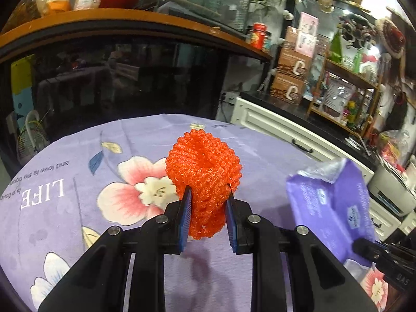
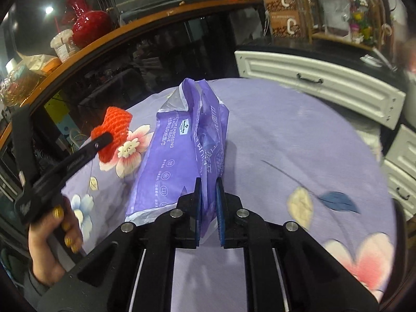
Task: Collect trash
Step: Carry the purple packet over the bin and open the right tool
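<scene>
the left claw (image 1: 209, 193) is clamped on an orange foam net (image 1: 204, 179), its blue pads pressing the net's lower half, and the net is held up off the purple flowered cloth of the table (image 1: 78, 202). the right claw (image 2: 208, 195) is closed narrowly on a fold of an empty-looking purple tissue wrapper (image 2: 182, 153), which stands upright from the cloth with its open, clear-edged mouth at the far end; whether anything is inside cannot be told. in the right wrist view, the net sits just left of the wrapper, apart from it. a hand (image 2: 52, 244) with gold nails grips the left tool.
</scene>
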The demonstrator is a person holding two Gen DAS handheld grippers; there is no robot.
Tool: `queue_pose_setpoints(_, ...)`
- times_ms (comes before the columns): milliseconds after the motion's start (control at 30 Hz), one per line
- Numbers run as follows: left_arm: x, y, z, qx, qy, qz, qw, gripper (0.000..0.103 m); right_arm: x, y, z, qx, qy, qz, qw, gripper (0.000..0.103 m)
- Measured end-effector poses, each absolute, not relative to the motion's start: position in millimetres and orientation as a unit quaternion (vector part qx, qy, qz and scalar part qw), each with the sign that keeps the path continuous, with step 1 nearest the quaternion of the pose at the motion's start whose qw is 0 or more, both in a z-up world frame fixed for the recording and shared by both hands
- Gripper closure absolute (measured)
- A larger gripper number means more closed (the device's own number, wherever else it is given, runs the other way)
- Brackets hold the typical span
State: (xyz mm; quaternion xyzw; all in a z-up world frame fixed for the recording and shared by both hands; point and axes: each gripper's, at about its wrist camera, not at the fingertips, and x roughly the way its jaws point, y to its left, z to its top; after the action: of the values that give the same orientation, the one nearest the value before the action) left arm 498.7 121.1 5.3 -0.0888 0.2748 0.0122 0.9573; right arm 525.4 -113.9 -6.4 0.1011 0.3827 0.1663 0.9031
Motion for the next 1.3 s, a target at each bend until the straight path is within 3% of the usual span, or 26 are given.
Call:
queue_pose_setpoints(333, 479, 44, 16, -0.041, 0.266, -0.090, 0.959, 0.079, 438, -222, 13, 0.083, 0.339, 0.105, 0.931, 0.093)
queue_pose_setpoints(700, 428, -75, 24, 0.024, 0.268, -0.220, 0.938, 0.079, 368, -332, -2, 0.098, 0.333, 0.017, 0.938, 0.093)
queue_pose_setpoints(1300, 356, -211, 7, 0.038, 0.294, -0.347, 0.890, 0.079, 356, -440, -127, 0.135, 0.427, -0.096, 0.889, 0.092)
